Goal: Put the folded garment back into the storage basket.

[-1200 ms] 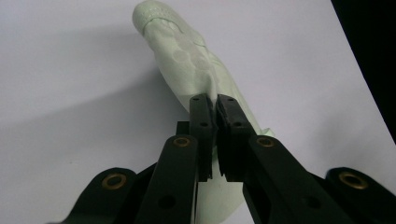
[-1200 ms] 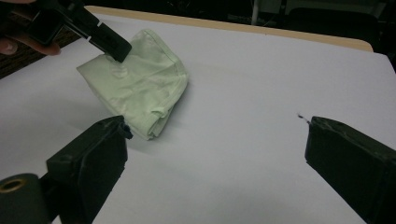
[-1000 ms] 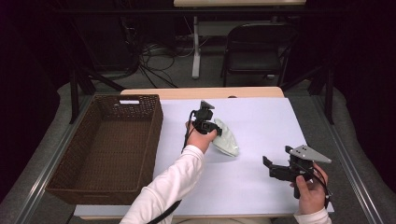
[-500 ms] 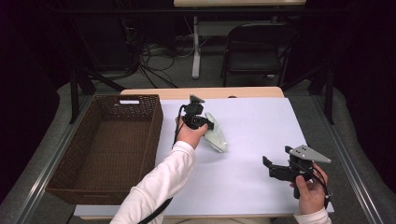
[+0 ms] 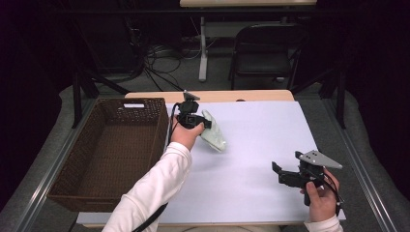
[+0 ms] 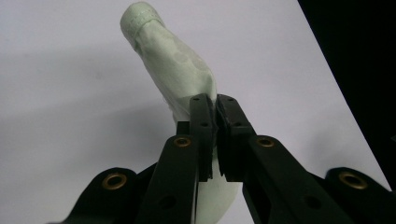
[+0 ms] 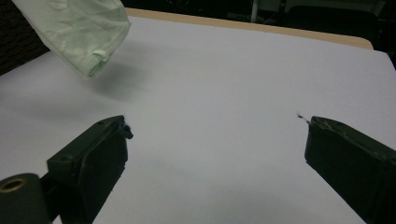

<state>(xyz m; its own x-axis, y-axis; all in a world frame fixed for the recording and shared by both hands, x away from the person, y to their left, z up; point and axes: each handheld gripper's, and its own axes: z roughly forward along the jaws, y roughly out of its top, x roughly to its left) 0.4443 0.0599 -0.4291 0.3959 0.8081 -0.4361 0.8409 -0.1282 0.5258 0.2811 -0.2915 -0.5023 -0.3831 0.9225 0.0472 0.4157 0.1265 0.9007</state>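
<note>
Nearby, brown wicker basket [image 5: 72,164] holds nothing visible.

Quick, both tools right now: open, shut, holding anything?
Left tool: shut on the pale green cloth.
Right tool: open, holding nothing.

One pale green cloth [image 5: 213,136], one wicker basket [image 5: 72,181], two tools: left tool [image 5: 209,123], right tool [image 5: 274,168].

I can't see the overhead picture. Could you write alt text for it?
A person's left hand holds black tongs shut on a pale green cloth pouch, lifted above a white table beside an empty brown wicker basket. The right hand's tongs rest open near the table's front right.
</note>
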